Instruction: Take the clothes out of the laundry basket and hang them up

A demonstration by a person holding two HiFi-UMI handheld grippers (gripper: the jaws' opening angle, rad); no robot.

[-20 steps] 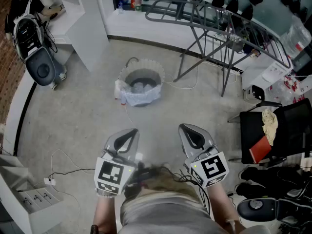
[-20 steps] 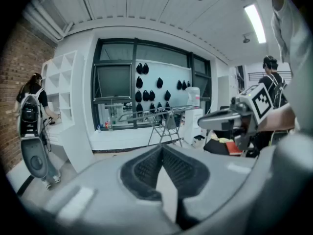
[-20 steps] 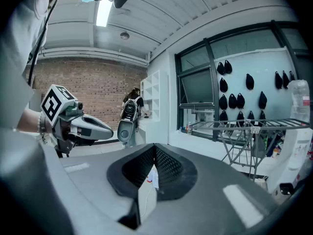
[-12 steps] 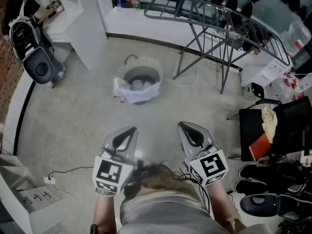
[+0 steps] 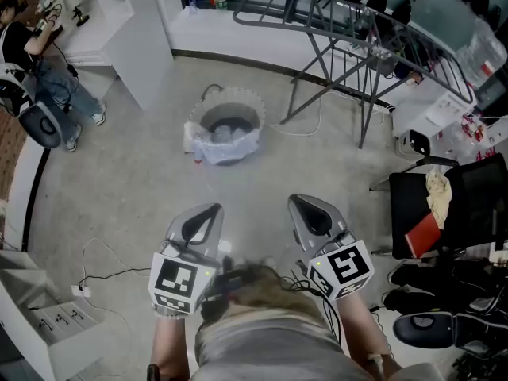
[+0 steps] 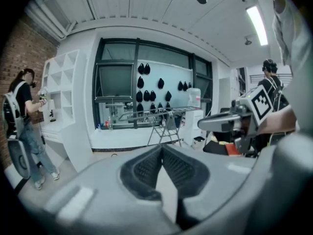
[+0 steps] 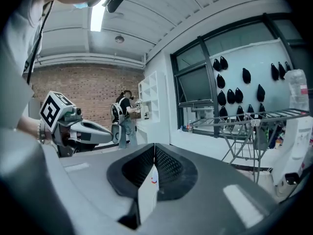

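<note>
In the head view a white scalloped laundry basket (image 5: 226, 125) stands on the grey floor, with pale clothes (image 5: 225, 135) inside. Behind it, at the upper right, a grey folding drying rack (image 5: 349, 42) spreads its rails; the same drying rack (image 6: 164, 119) is far ahead in the left gripper view and the drying rack (image 7: 244, 126) is at the right in the right gripper view. My left gripper (image 5: 208, 210) and right gripper (image 5: 299, 204) hang close to my body, well short of the basket. Both are shut and hold nothing.
A person (image 5: 36, 46) with a backpack stands at white shelves (image 5: 119, 22) at the far left. A black chair (image 5: 456, 213) with a cloth and red book is at the right, shoes (image 5: 436, 308) below it. A power strip and cable (image 5: 83, 292) lie at the left.
The basket and rack have drifted slightly in the head view as my head moved. The person at the left has shifted and turned toward the shelves. Both grippers stay where they were.
</note>
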